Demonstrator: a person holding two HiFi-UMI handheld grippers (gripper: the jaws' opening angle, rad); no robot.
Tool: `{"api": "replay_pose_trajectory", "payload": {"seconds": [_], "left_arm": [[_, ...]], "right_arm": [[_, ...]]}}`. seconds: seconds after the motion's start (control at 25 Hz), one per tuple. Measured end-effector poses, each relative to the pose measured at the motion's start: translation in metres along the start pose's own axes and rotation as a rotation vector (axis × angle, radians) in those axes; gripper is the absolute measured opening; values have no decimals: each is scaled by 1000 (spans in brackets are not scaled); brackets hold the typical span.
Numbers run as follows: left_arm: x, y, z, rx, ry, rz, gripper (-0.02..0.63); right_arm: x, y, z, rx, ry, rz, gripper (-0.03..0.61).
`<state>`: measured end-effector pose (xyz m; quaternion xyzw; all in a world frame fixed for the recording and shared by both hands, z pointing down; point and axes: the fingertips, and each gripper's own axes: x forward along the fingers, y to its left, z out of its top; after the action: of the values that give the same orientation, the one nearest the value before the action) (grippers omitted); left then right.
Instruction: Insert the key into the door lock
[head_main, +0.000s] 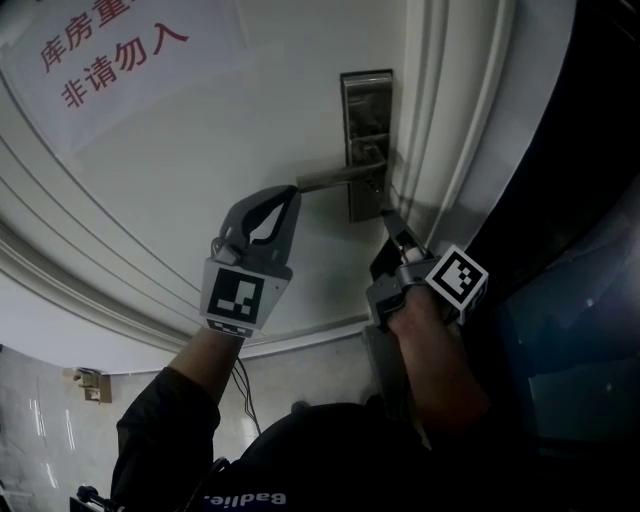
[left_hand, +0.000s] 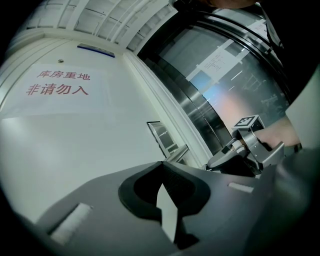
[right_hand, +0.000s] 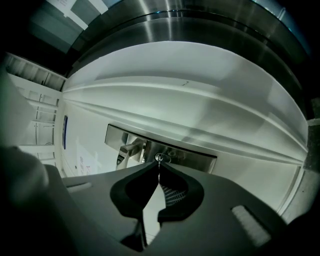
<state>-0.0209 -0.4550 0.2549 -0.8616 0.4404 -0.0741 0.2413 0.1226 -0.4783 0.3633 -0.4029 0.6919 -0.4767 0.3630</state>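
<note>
- Right tongs (right_hand: 158, 165) pinch the key (right_hand: 159, 161) between tight-pressed tips. Its blade is straight ahead, at the keyhole (right_hand: 161, 157) in the lock plate (right_hand: 197, 160). We judge insertion is starting; depth is unclear.
- Left tongs (left_hand: 163, 162) are pressed together and empty, tips by the lever handle (left_hand: 178, 151) end, likely steadying the door.

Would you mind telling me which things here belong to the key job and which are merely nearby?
Job: key, held by right gripper; lock plate; door.
Nearby only: sign; handle; left gripper at handle's end.
</note>
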Motion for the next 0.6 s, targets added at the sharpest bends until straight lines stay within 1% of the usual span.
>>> {"api": "replay_pose_trajectory", "payload": {"seconds": [0.12,0.6], "left_arm": [[0,0,1,-9,1,-2,20],[-1,-1,0,4,3,-1,20]], "right_arm": [[1,1,0,9,-3,-2,11],[7,4,0,39,-13,0,11]]}}
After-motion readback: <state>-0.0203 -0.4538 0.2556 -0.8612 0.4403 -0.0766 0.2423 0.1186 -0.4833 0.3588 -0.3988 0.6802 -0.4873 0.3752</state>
